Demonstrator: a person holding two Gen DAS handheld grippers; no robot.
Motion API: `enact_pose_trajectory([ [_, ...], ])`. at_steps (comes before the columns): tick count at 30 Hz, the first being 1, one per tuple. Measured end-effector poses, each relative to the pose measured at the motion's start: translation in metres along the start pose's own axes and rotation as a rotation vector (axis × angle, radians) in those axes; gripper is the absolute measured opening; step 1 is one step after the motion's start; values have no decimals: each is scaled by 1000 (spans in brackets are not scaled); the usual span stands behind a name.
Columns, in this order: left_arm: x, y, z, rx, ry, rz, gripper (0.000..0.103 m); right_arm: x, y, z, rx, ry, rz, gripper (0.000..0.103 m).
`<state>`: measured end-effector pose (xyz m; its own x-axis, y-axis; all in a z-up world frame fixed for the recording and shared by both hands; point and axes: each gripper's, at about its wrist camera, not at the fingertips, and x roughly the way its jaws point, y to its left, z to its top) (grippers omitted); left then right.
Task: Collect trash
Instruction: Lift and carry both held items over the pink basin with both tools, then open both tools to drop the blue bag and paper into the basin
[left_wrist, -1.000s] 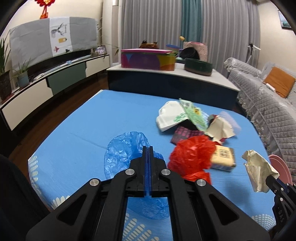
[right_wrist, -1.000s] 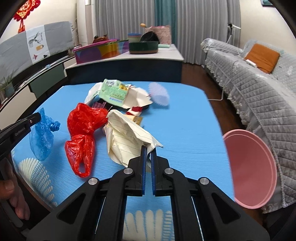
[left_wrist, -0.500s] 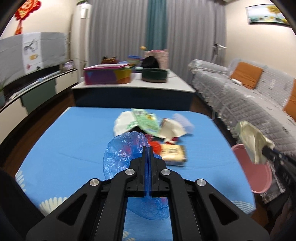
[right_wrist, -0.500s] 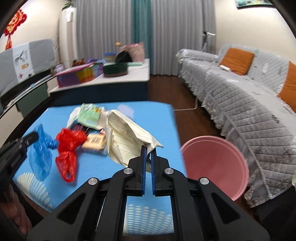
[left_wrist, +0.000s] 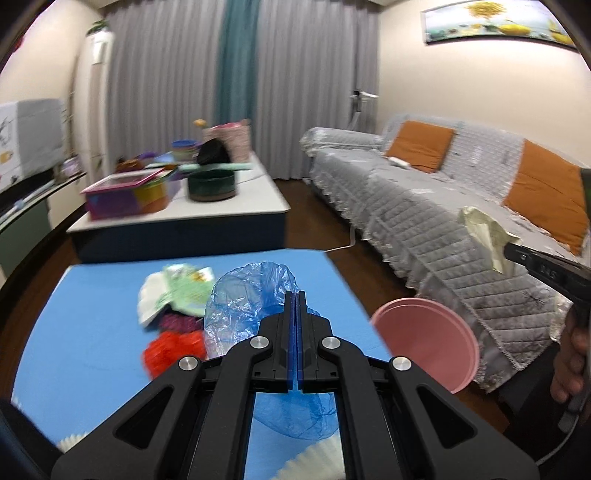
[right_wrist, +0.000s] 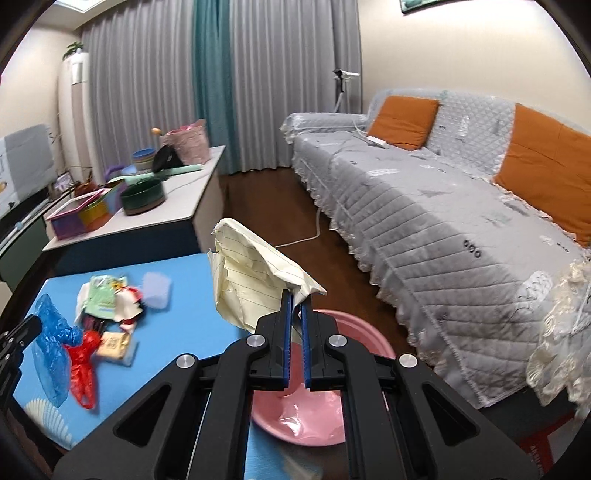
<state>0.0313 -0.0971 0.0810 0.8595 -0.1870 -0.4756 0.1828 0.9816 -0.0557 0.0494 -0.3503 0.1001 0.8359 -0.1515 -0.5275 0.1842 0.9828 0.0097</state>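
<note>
Through my left wrist camera, my left gripper (left_wrist: 294, 295) is clamped tight on a crumpled blue plastic bag (left_wrist: 255, 295), held above the blue table (left_wrist: 92, 314). More trash (left_wrist: 173, 295) lies on the table beyond it. A pink basin (left_wrist: 424, 347) sits off the table's right edge, beside the grey sofa (left_wrist: 424, 221).

Through my right wrist camera, my right gripper (right_wrist: 295, 295) pinches a crumpled sheet of lined yellow paper (right_wrist: 251, 273), hanging over the pink basin (right_wrist: 354, 332). A red bag (right_wrist: 83, 365) lies on the table at left.
</note>
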Motion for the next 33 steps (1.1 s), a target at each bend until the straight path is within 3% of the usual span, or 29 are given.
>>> enact_pose_trajectory([
  [6, 15, -55, 18, 88, -13, -117, 0, 18, -44, 11, 47, -7, -51, 5],
  [14, 69, -111, 12, 153, 45, -242, 0, 58, -80, -15, 113, 68, -80, 5],
  [24, 131, -140, -2, 162, 138, -326, 0, 85, -84, -22, 107, 108, -61, 5],
  [33, 160, -145, -6, 164, 203, -356, 0, 99, -85, -27, 107, 143, -50, 5],
])
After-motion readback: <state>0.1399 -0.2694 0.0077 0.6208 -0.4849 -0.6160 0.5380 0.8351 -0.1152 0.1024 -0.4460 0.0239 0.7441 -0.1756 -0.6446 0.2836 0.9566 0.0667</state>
